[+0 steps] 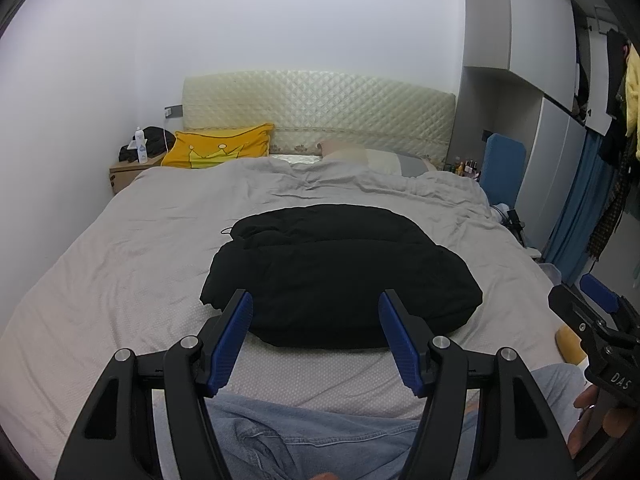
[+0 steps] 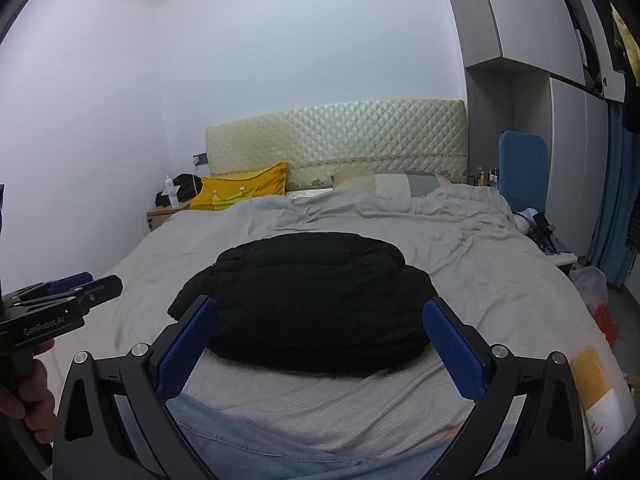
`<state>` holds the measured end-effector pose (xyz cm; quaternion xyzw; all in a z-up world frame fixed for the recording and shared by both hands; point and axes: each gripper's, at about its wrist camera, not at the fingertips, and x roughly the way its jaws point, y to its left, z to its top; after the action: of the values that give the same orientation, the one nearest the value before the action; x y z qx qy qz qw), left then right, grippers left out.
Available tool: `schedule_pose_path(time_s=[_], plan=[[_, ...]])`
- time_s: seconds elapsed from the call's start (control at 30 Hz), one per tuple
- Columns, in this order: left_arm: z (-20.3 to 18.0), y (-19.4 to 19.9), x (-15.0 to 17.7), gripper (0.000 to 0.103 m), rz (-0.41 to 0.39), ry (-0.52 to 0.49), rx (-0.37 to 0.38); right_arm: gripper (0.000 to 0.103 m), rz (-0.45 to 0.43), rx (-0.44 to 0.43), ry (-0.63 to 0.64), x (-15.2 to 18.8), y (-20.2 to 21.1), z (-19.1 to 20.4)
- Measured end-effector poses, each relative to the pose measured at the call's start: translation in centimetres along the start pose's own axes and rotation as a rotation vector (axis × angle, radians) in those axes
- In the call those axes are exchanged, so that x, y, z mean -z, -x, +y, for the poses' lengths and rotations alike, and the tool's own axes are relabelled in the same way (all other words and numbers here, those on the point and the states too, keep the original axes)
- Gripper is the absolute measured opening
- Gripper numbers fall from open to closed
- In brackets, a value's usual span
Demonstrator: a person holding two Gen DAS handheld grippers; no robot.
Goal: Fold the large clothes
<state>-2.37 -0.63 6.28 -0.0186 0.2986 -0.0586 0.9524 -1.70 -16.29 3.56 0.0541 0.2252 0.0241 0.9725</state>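
Left hand-held gripper (image 1: 316, 304): jaws wide, holding nothing, held back at the lower frame, probably because the fold looks done. Right hand-held gripper (image 2: 320, 316): same, wide and empty. We find the black jacket (image 1: 340, 276) as a compact bundle at mid-frame on the bed (image 1: 120, 248). Legible on the gripper bodies: "GenRobot.AI", "DAS".
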Motion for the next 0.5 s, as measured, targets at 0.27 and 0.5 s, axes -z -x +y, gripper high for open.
schedule_pose_path(time_s=[0.27, 0.5], plan=[[0.01, 0.11, -0.02, 0.066, 0.000, -0.001, -0.004, 0.103, 0.001, 0.007, -0.002, 0.09, 0.21, -0.16], [0.07, 0.15, 0.11, 0.066, -0.002, 0.003, -0.002, 0.103, -0.001, 0.015, 0.002, 0.18, 0.24, -0.08]])
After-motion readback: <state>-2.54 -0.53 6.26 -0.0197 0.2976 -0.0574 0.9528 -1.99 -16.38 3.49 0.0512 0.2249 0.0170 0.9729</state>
